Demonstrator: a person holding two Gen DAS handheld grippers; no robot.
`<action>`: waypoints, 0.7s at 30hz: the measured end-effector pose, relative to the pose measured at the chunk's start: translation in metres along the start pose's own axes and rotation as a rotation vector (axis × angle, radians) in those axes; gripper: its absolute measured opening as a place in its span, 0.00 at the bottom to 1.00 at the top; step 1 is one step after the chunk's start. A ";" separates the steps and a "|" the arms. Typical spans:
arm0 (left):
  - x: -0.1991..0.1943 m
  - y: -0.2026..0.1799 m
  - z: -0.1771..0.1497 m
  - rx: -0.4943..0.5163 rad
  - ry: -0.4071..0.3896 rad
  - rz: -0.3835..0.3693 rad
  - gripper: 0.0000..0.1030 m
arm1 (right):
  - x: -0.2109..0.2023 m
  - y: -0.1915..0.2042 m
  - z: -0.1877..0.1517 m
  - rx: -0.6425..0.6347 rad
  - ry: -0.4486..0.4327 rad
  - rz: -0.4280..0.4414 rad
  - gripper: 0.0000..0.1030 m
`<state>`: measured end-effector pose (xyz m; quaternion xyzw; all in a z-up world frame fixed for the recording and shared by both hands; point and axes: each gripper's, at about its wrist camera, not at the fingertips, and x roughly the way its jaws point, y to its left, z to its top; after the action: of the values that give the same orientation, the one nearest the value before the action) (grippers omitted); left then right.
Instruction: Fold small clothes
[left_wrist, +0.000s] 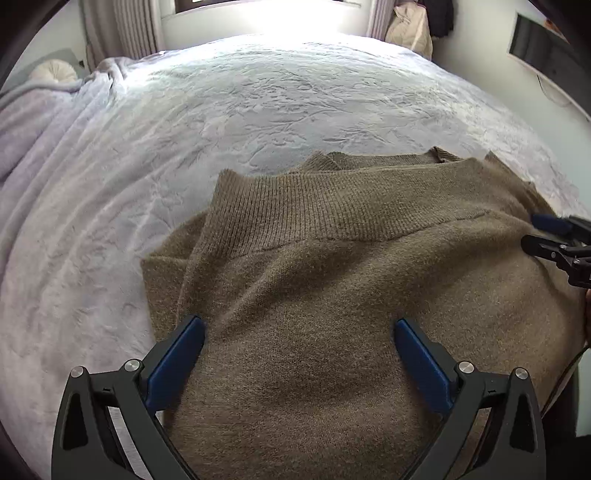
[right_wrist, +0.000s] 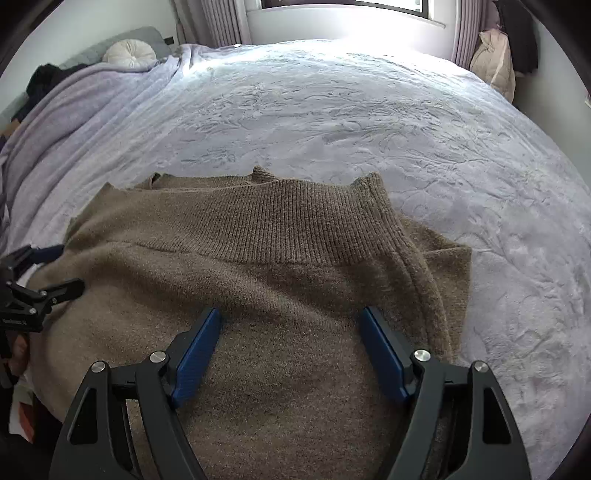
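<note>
A brown knitted sweater (left_wrist: 332, 295) lies folded on the pale lilac bedspread (left_wrist: 240, 122), its ribbed hem band (left_wrist: 325, 206) turned toward the far side. My left gripper (left_wrist: 299, 328) hovers over the sweater's near left part, jaws wide apart, nothing between the blue pads. In the right wrist view the same sweater (right_wrist: 258, 295) fills the lower middle, and my right gripper (right_wrist: 291, 317) stands open above it, pads clear of the knit. The right gripper (left_wrist: 554, 236) shows at the right edge of the left wrist view, and the left gripper (right_wrist: 40, 280) at the left edge of the right wrist view.
The wide bedspread (right_wrist: 351, 122) stretches beyond the sweater to a bright window. A lilac blanket (right_wrist: 74, 122) is bunched at the left with a round cream cushion (right_wrist: 129, 53) behind it. A beige bag (right_wrist: 495, 66) hangs at the far right by the curtains.
</note>
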<state>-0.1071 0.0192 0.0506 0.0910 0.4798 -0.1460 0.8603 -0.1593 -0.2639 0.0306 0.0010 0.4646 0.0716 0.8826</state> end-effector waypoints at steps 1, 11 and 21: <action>-0.008 -0.003 0.004 0.005 -0.010 0.014 1.00 | -0.004 0.004 0.002 -0.008 0.012 -0.018 0.78; 0.041 0.003 0.068 -0.058 0.129 0.052 1.00 | 0.041 0.035 0.065 0.017 0.107 -0.001 0.79; 0.047 0.024 0.053 -0.128 0.117 0.062 1.00 | 0.054 0.024 0.070 0.074 0.095 -0.021 0.79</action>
<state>-0.0335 0.0185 0.0390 0.0590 0.5345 -0.0829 0.8390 -0.0745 -0.2288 0.0274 0.0254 0.5085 0.0449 0.8595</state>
